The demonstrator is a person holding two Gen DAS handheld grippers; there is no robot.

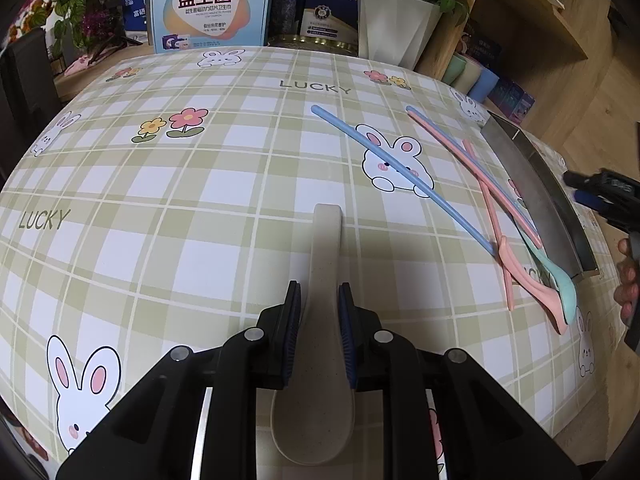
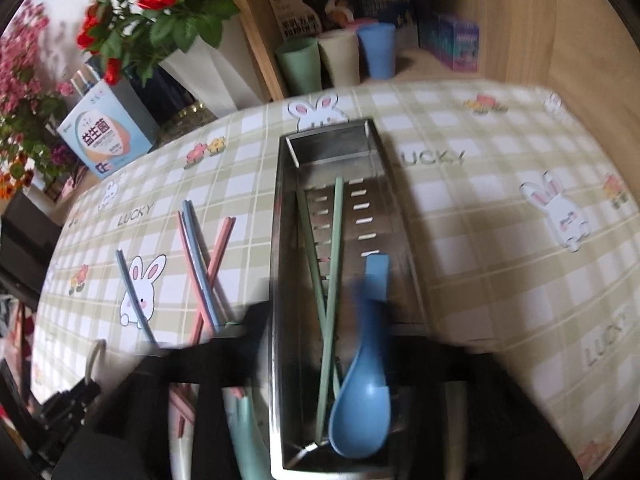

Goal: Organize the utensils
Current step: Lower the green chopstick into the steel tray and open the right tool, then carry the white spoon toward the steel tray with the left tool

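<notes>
So far we have green chopsticks (image 2: 334, 264) and a blue spoon (image 2: 362, 412) in the steel tray (image 2: 280, 240), right gripper (image 2: 320, 344) open above; left gripper (image 1: 319, 332) clamps a beige spoon (image 1: 326, 248), with more chopsticks (image 1: 404, 172) left on the worktop (image 1: 200, 220)

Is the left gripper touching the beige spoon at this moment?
Touching. The left wrist view shows the left gripper with both blue pads pressed against the sides of the beige spoon, no gap on either side.
</notes>
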